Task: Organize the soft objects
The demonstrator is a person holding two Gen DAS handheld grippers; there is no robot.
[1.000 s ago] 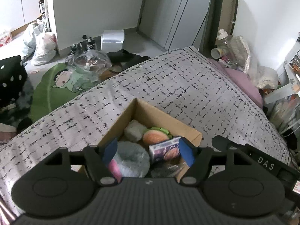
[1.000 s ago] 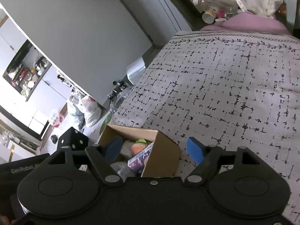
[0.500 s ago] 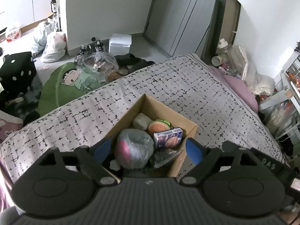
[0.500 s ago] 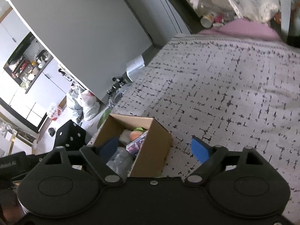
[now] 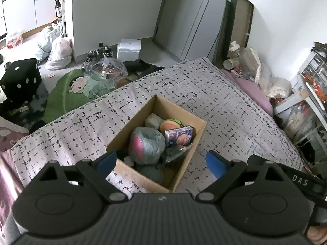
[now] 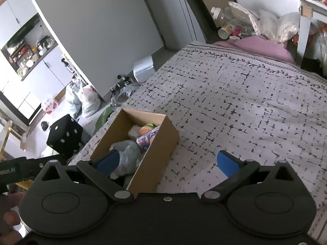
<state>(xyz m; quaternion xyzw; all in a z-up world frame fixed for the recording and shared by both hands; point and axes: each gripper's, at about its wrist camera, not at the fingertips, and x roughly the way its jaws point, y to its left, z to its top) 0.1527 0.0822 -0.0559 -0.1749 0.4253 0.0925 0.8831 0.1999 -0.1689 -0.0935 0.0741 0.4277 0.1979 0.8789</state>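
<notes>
An open cardboard box (image 5: 143,178) stands on the patterned bedspread (image 5: 204,94). Inside lie a grey plush ball with a pink patch (image 5: 147,145), a small grey plush (image 5: 152,120), an orange burger plush (image 5: 169,125) and a purple packet (image 5: 179,136). My left gripper (image 5: 161,162) hovers above the box's near end, its jaws opening, and nothing is held between them. My right gripper (image 6: 167,162) hangs above the box's (image 6: 152,159) right wall, jaws also opening and holding nothing. The grey plush (image 6: 126,153) shows beside its left finger.
Left of the bed, the floor holds a black dice cushion (image 5: 19,77), a green mat (image 5: 65,94), plastic bags (image 5: 58,54) and a white box (image 5: 128,49). A pink pillow (image 6: 263,46) and bottles (image 6: 222,18) sit at the bed's head. Shelves (image 5: 312,85) stand at right.
Both grippers drew back and up from the box while their jaws widened. The grey plush ball, between my left fingers a second ago, now lies in the box.
</notes>
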